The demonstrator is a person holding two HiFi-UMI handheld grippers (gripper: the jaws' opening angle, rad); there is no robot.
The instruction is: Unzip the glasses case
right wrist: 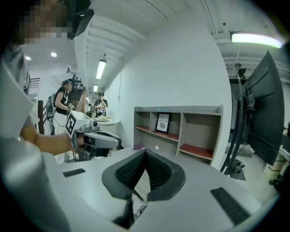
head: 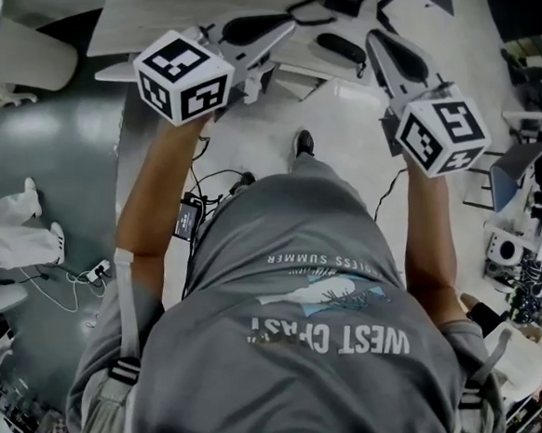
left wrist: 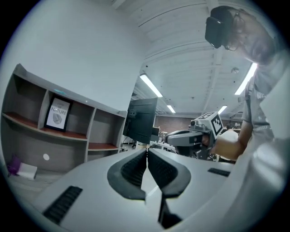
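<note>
The glasses case, as best I can make out from the head view, is the dark oblong thing lying on the table in front of me. It sits between the tips of my two tools, and neither one touches it. It is too small and dim there for me to see its zip.

My left hand-held gripper is closed. Its ribbed black pads meet along a thin line with nothing between them. My right hand-held gripper is also closed and empty, pad against pad. I hold both up in front of my chest with their marker cubes towards me. Each gripper view looks out across the room rather than down at the table, and each shows the other tool in my fist.

Past the jaws stands a grey shelf unit against the wall, with a small framed picture in one compartment. A dark monitor on a stand is beside it. Two people stand at a counter far off on my left side. Below my grey T-shirt, cables trail over the floor.
</note>
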